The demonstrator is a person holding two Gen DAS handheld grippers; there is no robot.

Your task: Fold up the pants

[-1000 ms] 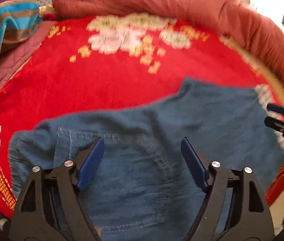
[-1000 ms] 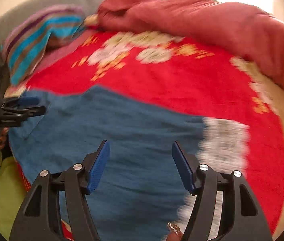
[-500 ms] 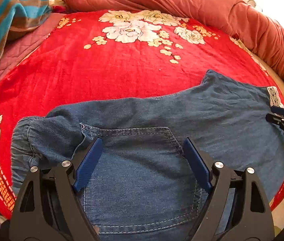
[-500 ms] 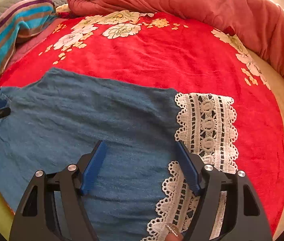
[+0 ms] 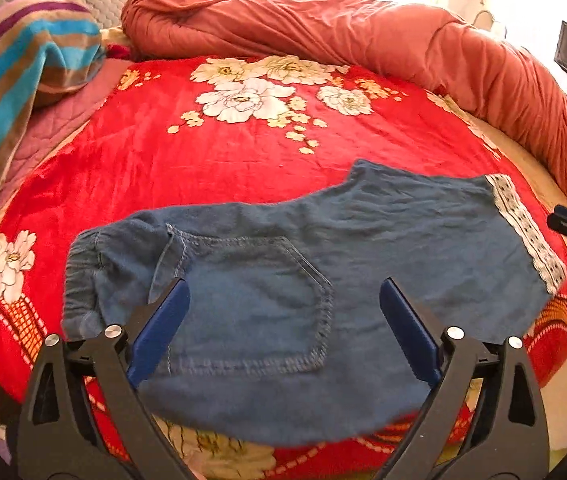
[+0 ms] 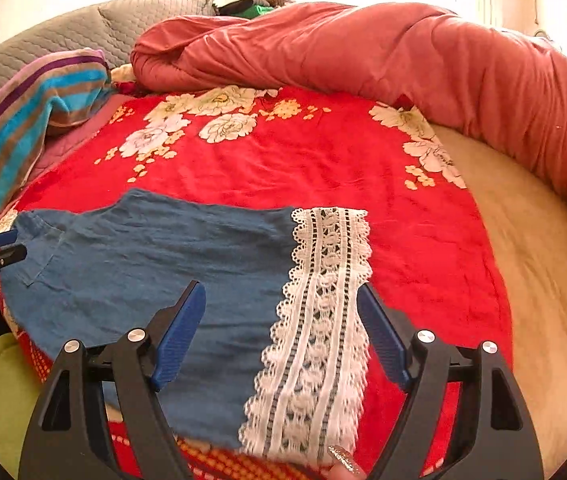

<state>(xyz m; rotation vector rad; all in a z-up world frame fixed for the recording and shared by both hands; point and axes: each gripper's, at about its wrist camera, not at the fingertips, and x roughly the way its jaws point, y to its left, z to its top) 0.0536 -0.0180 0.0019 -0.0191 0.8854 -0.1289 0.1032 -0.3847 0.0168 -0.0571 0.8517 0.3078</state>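
Denim pants [image 5: 323, 280] with a white lace hem [image 6: 319, 320], lying folded leg over leg across the near edge of the red floral blanket [image 5: 203, 168], pocket side up. Left gripper [image 5: 281, 322] above the pocket end and right gripper [image 6: 281, 330] above the hem, both spreading wider with nothing pinched. Best to smooth the wrinkles, then pinch both hem corners squarely and carry them evenly toward the waistband.
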